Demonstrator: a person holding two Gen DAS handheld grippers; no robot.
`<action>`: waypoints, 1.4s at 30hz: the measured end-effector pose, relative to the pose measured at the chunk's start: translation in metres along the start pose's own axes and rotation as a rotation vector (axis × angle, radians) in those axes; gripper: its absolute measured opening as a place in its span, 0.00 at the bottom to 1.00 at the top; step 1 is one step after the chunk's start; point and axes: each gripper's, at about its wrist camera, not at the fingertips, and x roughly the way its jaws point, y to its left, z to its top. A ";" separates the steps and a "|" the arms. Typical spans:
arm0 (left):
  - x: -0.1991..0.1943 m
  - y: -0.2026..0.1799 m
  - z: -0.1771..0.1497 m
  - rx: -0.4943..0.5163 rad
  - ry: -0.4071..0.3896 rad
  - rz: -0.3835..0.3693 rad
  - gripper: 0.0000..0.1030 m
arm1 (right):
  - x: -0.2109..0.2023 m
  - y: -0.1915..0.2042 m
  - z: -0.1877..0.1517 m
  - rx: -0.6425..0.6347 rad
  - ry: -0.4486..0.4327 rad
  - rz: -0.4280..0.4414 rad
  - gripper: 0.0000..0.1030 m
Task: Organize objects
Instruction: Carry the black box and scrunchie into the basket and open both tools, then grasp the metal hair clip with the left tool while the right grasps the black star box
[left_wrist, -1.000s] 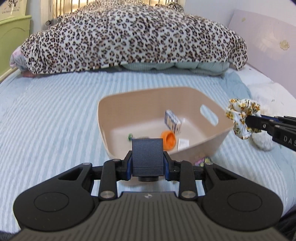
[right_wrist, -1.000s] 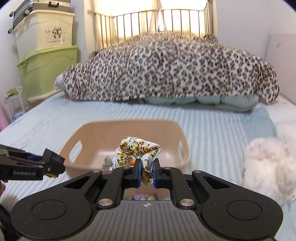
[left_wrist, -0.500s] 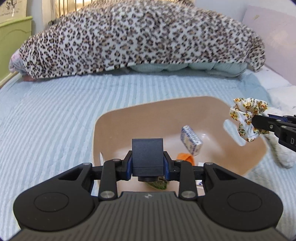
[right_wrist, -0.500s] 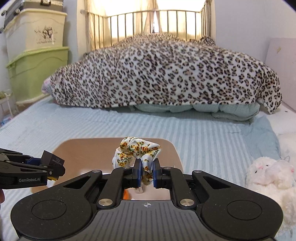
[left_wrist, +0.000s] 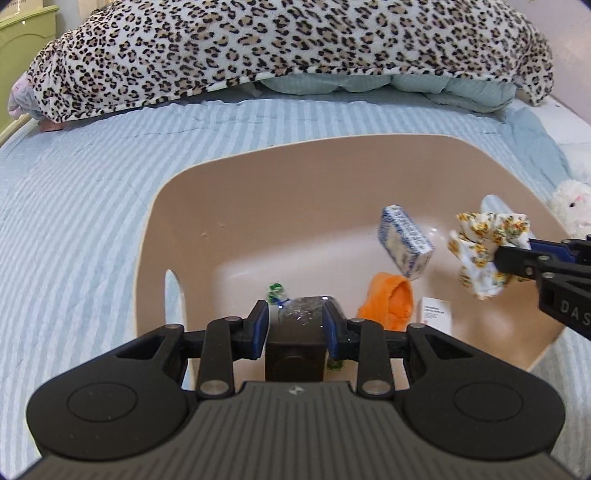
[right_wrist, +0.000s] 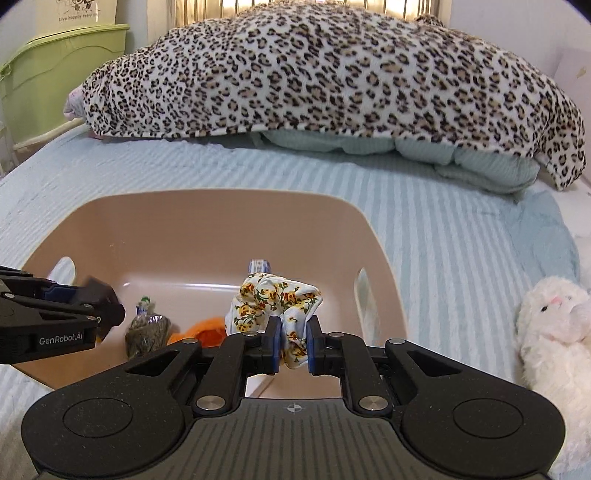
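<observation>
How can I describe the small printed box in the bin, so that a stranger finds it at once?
On the striped bed stands a beige bin. The box is inside it, tilted, behind the orange cloth and left of the scrunchie in the right gripper. It alone is a hard carton, white with blue print.

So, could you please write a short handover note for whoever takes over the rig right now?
Left gripper: fingers spread over the beige plastic basket, a black block between them; whether it is gripped or released is unclear.
Right gripper: shut on the white floral fabric scrunchie, held above the basket.
In the basket: blue-white patterned small box, orange fabric piece, white card, clear bag of dark dried bits.
Left: drop the scrunchie in; the white plush bunny lies on the striped bed, outside.
</observation>
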 end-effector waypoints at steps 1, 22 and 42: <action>-0.004 -0.001 0.000 -0.001 -0.010 -0.004 0.34 | -0.001 0.000 -0.001 0.008 -0.004 0.001 0.24; -0.103 -0.001 -0.044 -0.037 -0.030 -0.019 0.78 | -0.101 -0.006 -0.041 -0.014 -0.040 0.005 0.80; -0.038 -0.016 -0.078 -0.050 0.135 -0.003 0.78 | -0.045 -0.001 -0.090 -0.028 0.131 0.014 0.83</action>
